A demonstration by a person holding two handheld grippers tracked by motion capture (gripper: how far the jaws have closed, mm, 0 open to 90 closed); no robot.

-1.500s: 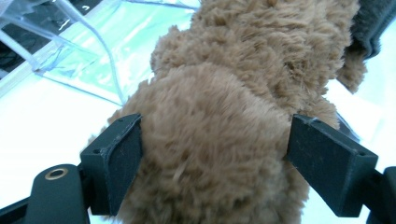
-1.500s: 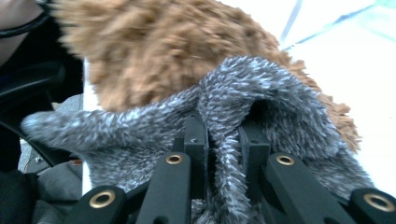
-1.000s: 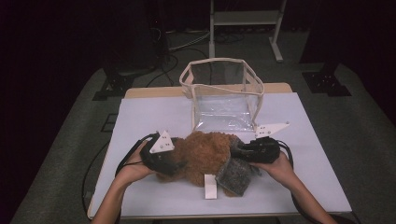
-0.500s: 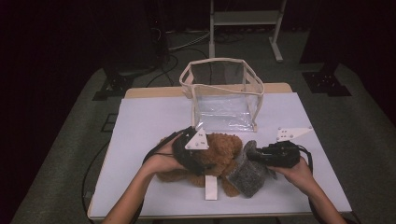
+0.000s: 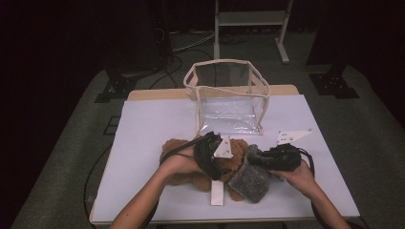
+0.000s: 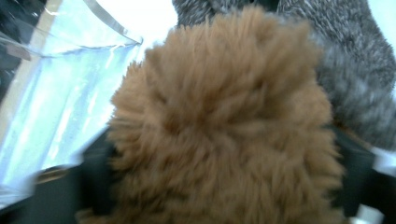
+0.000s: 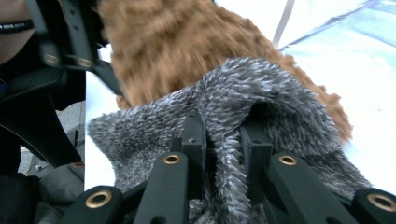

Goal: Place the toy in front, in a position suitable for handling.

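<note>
Right gripper (image 7: 223,154) is clamped on a fold of shaggy grey fur (image 7: 261,98). Left gripper (image 5: 216,155), jaws just closing, straddles the fluffy brown plush (image 6: 224,126) at nine o'clock of it.

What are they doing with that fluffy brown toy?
A person holds a hand-held gripper in each hand over a brown plush toy on the white table. The right hand-held gripper is pinched shut on a fold of the toy's grey furry part. The left hand-held gripper sits around the brown fur, its jaws just closing in. A clear plastic bag stands open right behind.
</note>
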